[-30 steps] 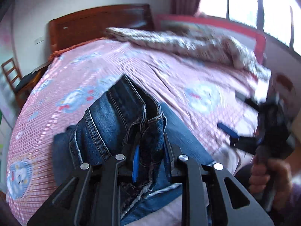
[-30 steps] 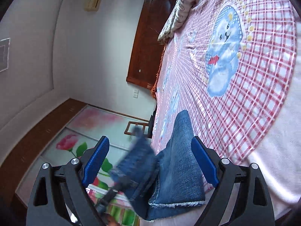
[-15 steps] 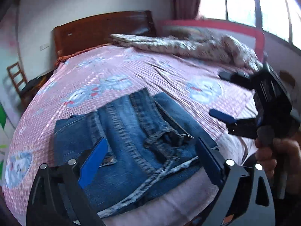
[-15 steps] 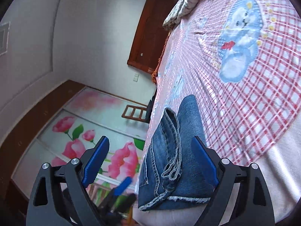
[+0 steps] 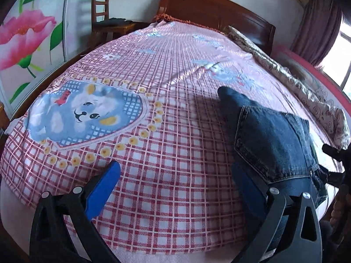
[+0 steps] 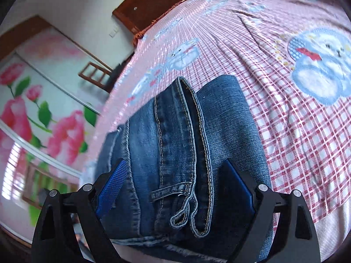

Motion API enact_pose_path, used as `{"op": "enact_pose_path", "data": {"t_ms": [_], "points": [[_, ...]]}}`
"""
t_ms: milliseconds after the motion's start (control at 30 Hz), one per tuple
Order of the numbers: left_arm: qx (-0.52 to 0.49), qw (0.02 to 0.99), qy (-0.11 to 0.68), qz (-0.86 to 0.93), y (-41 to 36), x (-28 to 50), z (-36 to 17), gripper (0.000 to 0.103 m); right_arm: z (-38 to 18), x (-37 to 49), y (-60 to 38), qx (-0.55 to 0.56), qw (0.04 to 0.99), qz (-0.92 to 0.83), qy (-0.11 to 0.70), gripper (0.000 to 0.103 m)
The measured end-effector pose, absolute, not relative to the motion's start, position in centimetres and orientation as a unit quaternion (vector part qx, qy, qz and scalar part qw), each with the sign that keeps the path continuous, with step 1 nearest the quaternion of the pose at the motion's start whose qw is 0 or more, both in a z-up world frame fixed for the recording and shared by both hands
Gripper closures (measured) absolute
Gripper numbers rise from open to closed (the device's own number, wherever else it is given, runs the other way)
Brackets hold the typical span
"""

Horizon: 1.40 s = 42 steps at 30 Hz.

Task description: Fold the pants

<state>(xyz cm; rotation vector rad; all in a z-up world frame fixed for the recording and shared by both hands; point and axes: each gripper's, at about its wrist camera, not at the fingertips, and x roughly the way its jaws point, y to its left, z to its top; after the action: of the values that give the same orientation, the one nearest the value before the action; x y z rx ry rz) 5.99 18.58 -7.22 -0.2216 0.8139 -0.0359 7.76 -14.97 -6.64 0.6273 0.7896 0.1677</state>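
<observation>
The blue denim pants (image 6: pixel 182 144) lie folded into a compact stack near the front edge of the bed; they also show at the right of the left wrist view (image 5: pixel 272 140), back pocket up. My right gripper (image 6: pixel 175 188) is open, its blue-padded fingers wide on either side of the stack's near end, holding nothing. My left gripper (image 5: pixel 173 190) is open and empty over bare bedsheet, to the left of the pants; its right finger (image 5: pixel 245 188) is beside the stack's edge. Part of the right gripper (image 5: pixel 337 166) shows at the far right.
The bed has a pink checked sheet (image 5: pixel 153 153) with blue bear prints. A bunched quilt (image 5: pixel 296 81) lies along the far side by the wooden headboard (image 5: pixel 219 15). A wooden chair (image 5: pixel 103 11) stands by the floral wall (image 5: pixel 24 32).
My left gripper let go of the pants a second ago and has swung left, now facing bare sheet. My right gripper has moved in over the folded stack, still open.
</observation>
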Motion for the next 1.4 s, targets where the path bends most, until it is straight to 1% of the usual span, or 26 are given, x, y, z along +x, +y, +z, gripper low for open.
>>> {"op": "enact_pose_path", "data": {"t_ms": [33,67,100,133,167,233,267,300,333,367,433,567,633,733,833,867,900,967,1033,1067,1100,1167,1200,1300,1400], "points": [[-0.095,0.915,0.392,-0.016,18.3,5.9,-7.4,0.002,-6.4,7.4,-14.3,0.29,0.875,0.081,0.38,0.015],[-0.084,0.919,0.385,-0.017,18.2,5.6,-7.5,0.002,-6.3,7.4,-13.7,0.284,0.875,0.093,0.382,0.018],[-0.08,0.923,0.376,-0.021,18.3,5.1,-7.7,0.002,-6.0,7.4,-13.1,0.272,0.878,0.095,0.383,0.036],[-0.082,0.926,0.366,-0.025,18.3,4.8,-7.6,0.002,-5.8,7.3,-12.6,0.255,0.882,0.088,0.387,0.042],[-0.091,0.929,0.357,-0.032,18.5,4.6,-7.7,0.002,-5.9,7.6,-12.4,0.242,0.883,0.075,0.396,0.051],[-0.127,0.928,0.346,-0.047,19.5,4.2,-7.4,0.002,-6.6,8.2,-13.2,0.254,0.873,0.07,0.41,0.061],[-0.142,0.927,0.343,-0.053,19.9,4.0,-7.1,0.002,-7.0,8.5,-13.5,0.253,0.87,0.068,0.419,0.07],[-0.151,0.927,0.34,-0.058,20.2,3.8,-7.1,0.002,-6.9,8.7,-13.6,0.234,0.871,0.064,0.427,0.076],[-0.149,0.927,0.339,-0.061,20.2,3.9,-7.2,0.002,-6.7,8.8,-13.5,0.222,0.869,0.068,0.437,0.086],[-0.142,0.928,0.339,-0.062,19.5,4.7,-7.4,0.002,-6.4,8.9,-14.0,0.238,0.861,0.079,0.443,0.09],[-0.132,0.93,0.338,-0.062,19.3,4.5,-7.6,0.002,-4.7,8.7,-14.6,0.277,0.853,0.105,0.43,0.091],[-0.134,0.93,0.337,-0.061,19.0,4.6,-7.8,0.002,-0.2,7.8,-14.6,0.273,0.87,0.143,0.385,0.092],[-0.127,0.93,0.34,-0.059,18.8,4.9,-7.8,0.002,0.3,7.1,-15.2,0.262,0.877,0.135,0.379,0.092],[-0.117,0.93,0.343,-0.057,18.6,4.9,-7.8,0.002,-2.0,5.9,-17.6,0.284,0.871,0.104,0.387,0.092],[-0.109,0.931,0.344,-0.052,18.3,4.8,-7.8,0.002,-7.2,5.5,-19.1,0.283,0.858,0.051,0.426,0.092],[-0.104,0.931,0.347,-0.05,18.2,4.8,-7.8,0.002,-8.9,5.3,-19.5,0.304,0.852,0.05,0.424,0.092],[-0.093,0.93,0.353,-0.046,17.8,5.0,-7.8,0.002,-9.8,4.8,-20.1,0.338,0.849,0.053,0.404,0.092],[-0.067,0.927,0.366,-0.039,17.2,5.3,-7.7,0.002,-10.2,4.5,-20.3,0.357,0.846,0.052,0.394,0.092],[-0.046,0.918,0.393,-0.029,16.5,5.9,-7.1,0.002,-10.0,4.7,-20.1,0.336,0.851,0.054,0.4,0.092],[-0.055,0.911,0.407,-0.03,16.5,6.3,-6.7,0.002,-10.1,4.8,-20.2,0.336,0.85,0.058,0.402,0.092],[-0.095,0.902,0.419,-0.048,16.7,6.7,-5.8,0.002,-10.2,4.9,-20.3,0.342,0.847,0.062,0.403,0.092],[-0.15,0.897,0.412,-0.066,16.6,6.8,-3.9,0.002,-10.4,4.9,-20.3,0.347,0.846,0.064,0.401,0.092],[-0.16,0.898,0.404,-0.072,16.1,6.9,-2.6,0.002,-10.5,4.9,-20.3,0.347,0.847,0.065,0.398,0.092],[-0.13,0.91,0.376,-0.119,11.9,7.1,1.5,0.002,-10.7,4.7,-20.5,0.356,0.845,0.066,0.394,0.092],[-0.135,0.896,0.378,-0.191,7.8,7.9,3.5,0.002,-10.3,4.4,-20.6,0.354,0.845,0.068,0.396,0.092]]}}
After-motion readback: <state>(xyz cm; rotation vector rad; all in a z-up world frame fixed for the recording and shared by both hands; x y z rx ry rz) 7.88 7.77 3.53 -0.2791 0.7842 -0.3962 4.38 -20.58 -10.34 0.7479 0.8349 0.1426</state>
